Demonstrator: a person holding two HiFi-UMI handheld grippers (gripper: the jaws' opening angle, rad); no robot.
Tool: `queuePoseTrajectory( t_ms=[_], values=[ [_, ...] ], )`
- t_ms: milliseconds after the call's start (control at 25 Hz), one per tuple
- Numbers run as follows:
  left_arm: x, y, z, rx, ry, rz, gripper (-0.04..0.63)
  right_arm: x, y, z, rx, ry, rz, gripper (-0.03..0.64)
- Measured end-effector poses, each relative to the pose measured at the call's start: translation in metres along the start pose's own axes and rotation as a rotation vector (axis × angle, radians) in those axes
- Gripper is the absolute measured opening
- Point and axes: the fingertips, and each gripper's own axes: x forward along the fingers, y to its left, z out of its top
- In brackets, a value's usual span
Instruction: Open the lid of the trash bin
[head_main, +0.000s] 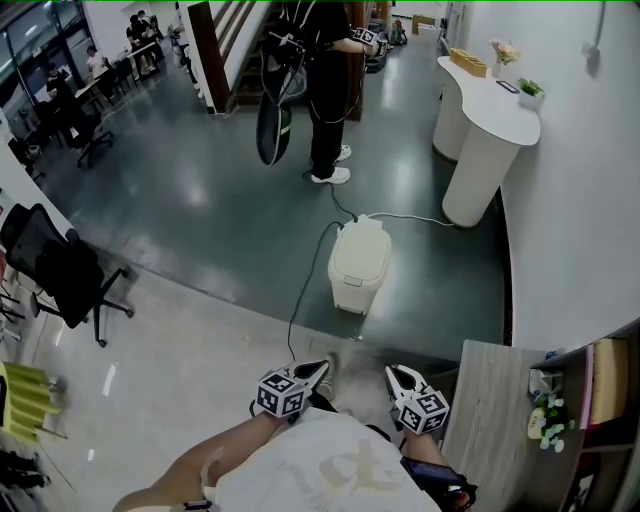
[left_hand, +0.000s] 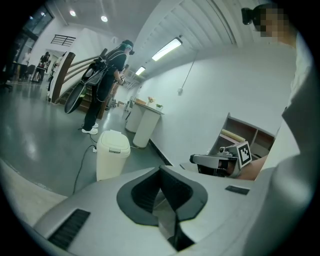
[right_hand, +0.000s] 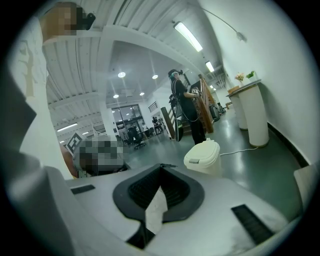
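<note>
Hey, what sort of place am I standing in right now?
Probably an office lobby or open workspace: there is a curved white counter, a black office chair on the polished floor, and people at desks in the far corner.

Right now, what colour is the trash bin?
Cream: the plastic trash bin shows best in the head view.

There is one trash bin, one black office chair and one white table. Two claws show: the left claw and the right claw. One person stands near the bin.
</note>
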Motion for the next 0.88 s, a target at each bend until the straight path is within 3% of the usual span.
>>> queuePoseTrajectory(
  t_ms=[440, 880],
  values=[
    [0.035, 0.006, 0.008, 0.005, 0.038, -0.026, 0.014, 0.010, -0.028, 0.001, 0.034, 0.020, -0.022, 0.002],
    [0.091, 0.043, 0.053, 0.002, 0.035, -0.041, 0.014, 0.047, -0.080, 0.029, 0.027, 0.037, -0.051, 0.003]
  ],
)
